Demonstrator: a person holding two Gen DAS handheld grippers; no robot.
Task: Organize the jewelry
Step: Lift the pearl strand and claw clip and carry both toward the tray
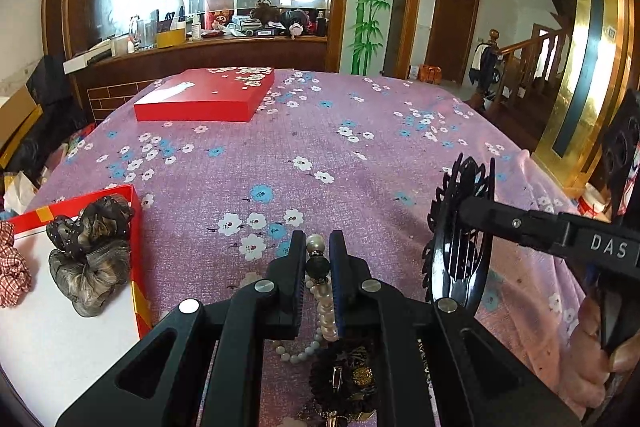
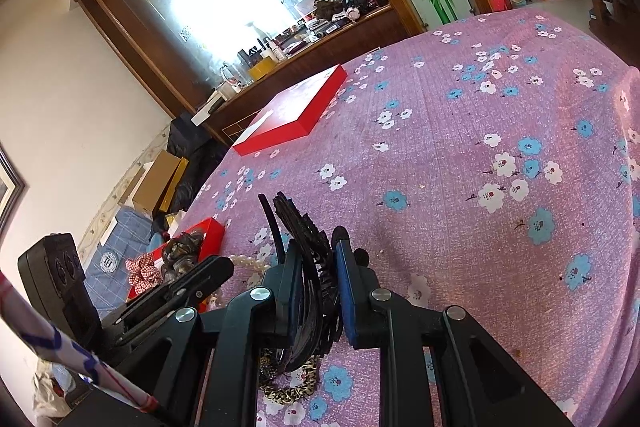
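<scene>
My left gripper [image 1: 318, 247] is shut on a pearl bracelet [image 1: 326, 311] with a dark bead, held above a pile of dark and gold jewelry [image 1: 352, 379] on the purple flowered cloth. My right gripper [image 2: 316, 247] is shut on a black comb hair clip [image 2: 304, 227]; the clip also shows in the left wrist view [image 1: 460, 227], lifted to the right of the left gripper. An open red box [image 1: 138, 227] at the left holds a brown scrunchie [image 1: 90, 255] and a red checked scrunchie [image 1: 12, 275]; the box also shows in the right wrist view [image 2: 212, 231].
A closed red box lid [image 1: 208, 97] lies at the far left of the table. A leopard-print hair band [image 2: 288, 387] lies under the right gripper. A cluttered wooden counter [image 1: 208, 43] with a mirror stands behind the table. Stairs are at the far right.
</scene>
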